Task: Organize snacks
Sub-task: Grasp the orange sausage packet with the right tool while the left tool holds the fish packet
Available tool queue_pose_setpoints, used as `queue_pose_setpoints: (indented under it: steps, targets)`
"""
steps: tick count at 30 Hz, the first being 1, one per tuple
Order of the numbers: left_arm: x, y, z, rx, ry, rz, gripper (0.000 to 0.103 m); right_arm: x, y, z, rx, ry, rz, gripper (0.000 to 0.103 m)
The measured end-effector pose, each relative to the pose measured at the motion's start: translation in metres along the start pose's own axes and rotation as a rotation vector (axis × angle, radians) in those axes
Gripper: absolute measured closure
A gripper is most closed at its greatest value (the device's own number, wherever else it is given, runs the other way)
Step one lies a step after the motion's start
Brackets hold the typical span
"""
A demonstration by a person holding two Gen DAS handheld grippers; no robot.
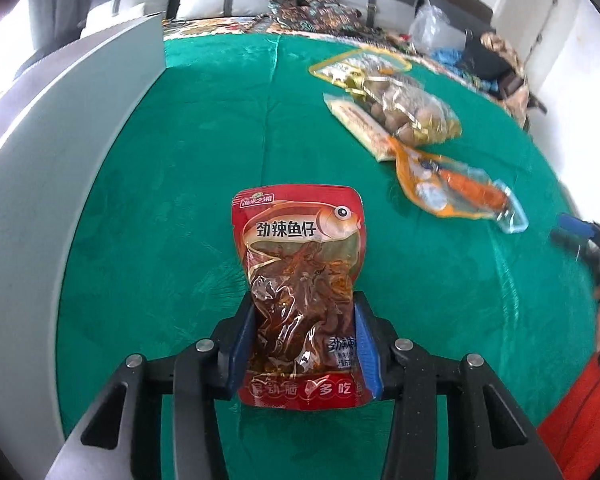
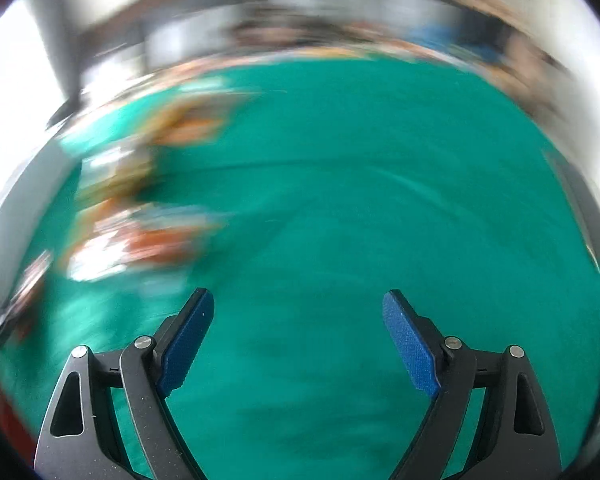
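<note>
Left gripper [image 1: 305, 320] with its blue-padded black fingers is clamped on a red plastic pouch of spicy dried fish [image 1: 300, 280], squeezing it at the sides of its lower half. So the pouch sits right between the pads and sticks out forward past the fingertips, over the green velvety tablecloth [image 1: 188, 184]. Off to the right, well apart from the pouch, are a clear bag of round brown snacks with gold trim [image 1: 408, 108], a flat yellow packet [image 1: 362, 128] tucked under it, and an orange and clear pouch [image 1: 456, 188] just beside those. A grey bin wall [image 1: 64, 152] runs along the left edge.

Right wrist view is super blurry. Right gripper [image 2: 298, 304] is spread wide with nothing between its blue pads [image 2: 188, 340], just green cloth [image 2: 340, 200] under it. Smeared orange and white snack shapes [image 2: 140, 220] show at the left, well away from the fingers.
</note>
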State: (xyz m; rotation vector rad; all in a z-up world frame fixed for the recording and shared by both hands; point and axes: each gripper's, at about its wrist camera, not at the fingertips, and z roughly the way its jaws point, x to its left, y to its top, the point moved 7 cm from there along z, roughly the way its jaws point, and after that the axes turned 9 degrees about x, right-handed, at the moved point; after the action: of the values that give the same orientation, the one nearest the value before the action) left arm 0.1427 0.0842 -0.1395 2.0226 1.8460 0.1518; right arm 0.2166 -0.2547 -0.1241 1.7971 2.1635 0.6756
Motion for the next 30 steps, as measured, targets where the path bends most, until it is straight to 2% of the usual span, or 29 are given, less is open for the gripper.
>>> queue_pose_setpoints:
  steps: [2, 4, 6, 7, 8, 10, 11, 12, 13, 14, 17, 18, 21, 22, 25, 28, 30]
  targets:
    - [-0.003, 0.001, -0.006, -0.013, -0.018, -0.004, 0.058, 0.061, 0.000, -0.002, 0.020, -0.014, -0.296, 0.014]
    - [-0.009, 0.000, -0.017, -0.032, -0.025, 0.009, 0.058, 0.111, -0.002, 0.012, 0.043, -0.104, -0.562, 0.014]
    - [-0.012, 0.002, -0.026, -0.043, -0.035, 0.013, 0.058, 0.137, 0.003, 0.040, 0.088, -0.185, -0.722, 0.014]
    - [-0.013, 0.001, -0.031, -0.048, -0.042, 0.013, 0.058, 0.140, 0.007, 0.053, 0.120, -0.206, -0.747, 0.014]
    - [-0.014, 0.001, -0.037, -0.053, -0.048, 0.012, 0.058, 0.143, 0.019, 0.058, 0.109, -0.159, -0.727, 0.014]
    - [-0.013, -0.001, -0.044, -0.061, -0.052, 0.010, 0.058, 0.130, 0.045, 0.078, 0.210, -0.067, -0.570, 0.014]
    - [-0.013, -0.001, -0.048, -0.067, -0.055, 0.008, 0.058, 0.125, 0.051, 0.084, 0.255, 0.003, -0.486, 0.016]
    - [-0.012, -0.002, -0.052, -0.072, -0.059, 0.005, 0.058, 0.115, 0.059, 0.089, 0.285, 0.029, -0.396, 0.020]
    - [-0.010, -0.002, -0.055, -0.077, -0.064, 0.000, 0.058, 0.109, 0.066, 0.087, 0.284, 0.018, -0.350, 0.050]
    - [-0.009, -0.002, -0.058, -0.084, -0.072, -0.006, 0.058, 0.106, 0.071, 0.081, 0.277, 0.017, -0.315, 0.060]
    - [-0.005, -0.003, -0.062, -0.092, -0.080, -0.019, 0.058, 0.104, 0.068, 0.063, 0.301, 0.067, -0.274, 0.071]
    - [-0.003, -0.004, -0.063, -0.097, -0.082, -0.024, 0.058, 0.103, 0.063, 0.053, 0.304, 0.055, -0.280, 0.071]
    - [0.000, -0.006, -0.067, -0.108, -0.091, -0.035, 0.058, 0.100, 0.054, 0.028, 0.275, 0.121, -0.216, 0.075]
    - [0.000, -0.007, -0.069, -0.111, -0.097, -0.039, 0.058, 0.097, 0.048, 0.020, 0.261, 0.152, -0.191, 0.078]
    - [0.004, -0.007, -0.077, -0.126, -0.120, -0.058, 0.058, 0.096, 0.046, -0.005, 0.213, 0.253, -0.112, 0.079]
    - [0.012, -0.003, -0.088, -0.146, -0.145, -0.092, 0.058, 0.104, 0.048, -0.012, 0.188, 0.335, -0.036, 0.079]
    - [0.019, 0.000, -0.098, -0.164, -0.168, -0.120, 0.058, 0.108, 0.049, -0.022, 0.175, 0.423, 0.030, 0.079]
